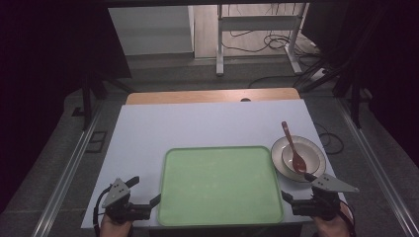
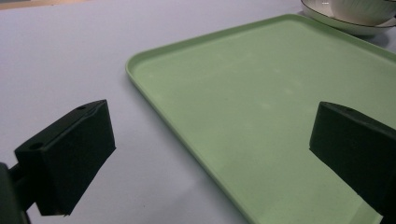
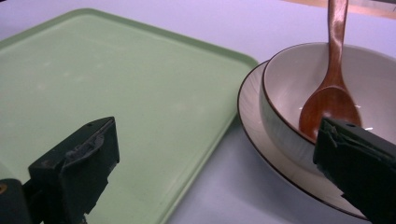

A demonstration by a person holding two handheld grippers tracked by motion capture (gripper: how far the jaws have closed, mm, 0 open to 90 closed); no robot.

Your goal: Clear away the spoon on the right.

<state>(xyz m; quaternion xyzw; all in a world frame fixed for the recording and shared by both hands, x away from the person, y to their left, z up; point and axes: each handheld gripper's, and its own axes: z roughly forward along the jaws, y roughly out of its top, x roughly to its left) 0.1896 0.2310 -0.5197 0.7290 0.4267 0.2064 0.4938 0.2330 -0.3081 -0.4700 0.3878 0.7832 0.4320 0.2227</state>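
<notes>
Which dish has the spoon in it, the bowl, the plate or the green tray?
The bowl: the brown spoon rests inside it. The plate only sits under the bowl, and the green tray holds nothing.

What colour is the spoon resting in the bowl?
Reddish-brown, glossy like wood; the spoon shows best in the right gripper view, lying in the white bowl.

In the high view, the bottom edge cuts off the person's hands behind the left hand-held gripper (image 1: 136, 197) and the right hand-held gripper (image 1: 296, 190). The right one's grey three-cornered plate covers the near rim of the shallow white plate with a dark rim line (image 1: 316, 148) by the white desk's (image 1: 207, 123) right edge.

In the left gripper view, the top edge crops that plate and the white ribbed bowl (image 2: 359, 9) on it, and the bottom and right edges cut the flat pale green rectangular tray (image 2: 261, 107).

In the right gripper view, the top edge cuts the glossy reddish-brown wooden spoon's (image 3: 332, 93) handle, and the right jaw hides the bowl's near side.
</notes>
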